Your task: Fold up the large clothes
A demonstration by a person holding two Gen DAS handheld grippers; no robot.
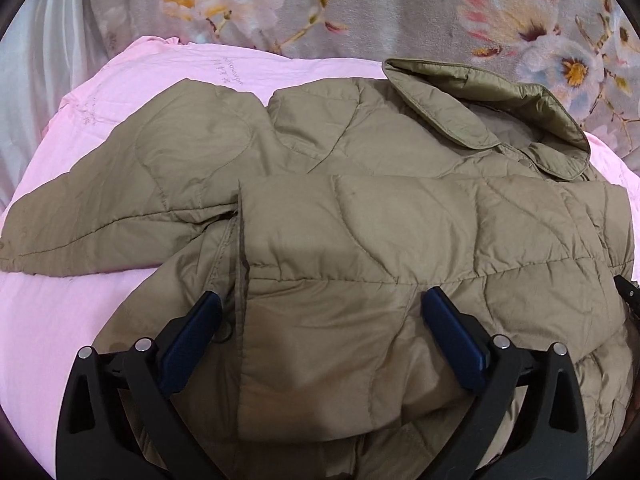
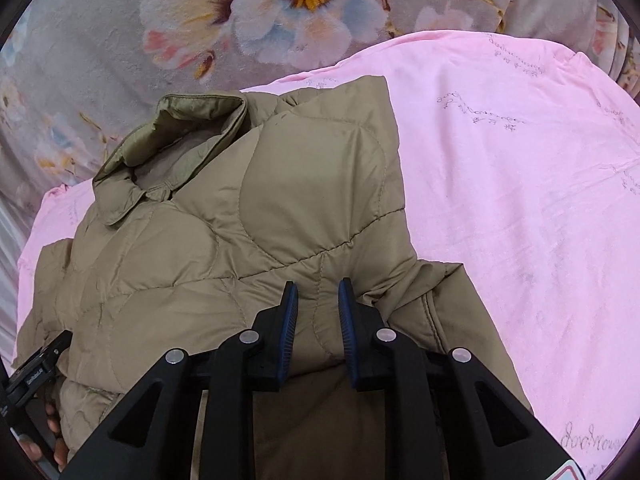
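The olive quilted jacket point(image 1: 360, 216) lies front-up on the pink sheet point(image 1: 48, 320), its collar point(image 1: 480, 116) at the far end, next to the grey floral blanket point(image 1: 380, 8) that runs along behind the sheet. From your left claw's camera one sleeve point(image 1: 120, 196) stretches out flat to the left over the pink, while a padded panel is folded across the jacket's middle, its straight edge running down just to the right of the left-hand pad. Your left claw point(image 1: 320, 344) hangs above the lower body of the jacket with its jaws spread wide; the blue pads point(image 1: 452, 344) stand well apart and grip nothing, though I cannot tell whether their tips brush the fabric. Your right claw point(image 2: 318, 320) is nearly closed: its ribbed blue pads sit close on either side of a puffed ridge of the jacket near the seam where the folded sleeve meets the body, and they appear to pinch that ridge. In the right camera the pink sheet lies bare to the right of the jacket, printed with faint script, and at the lower left edge your left hand point(image 2: 52, 432) shows on the other tool's black frame.
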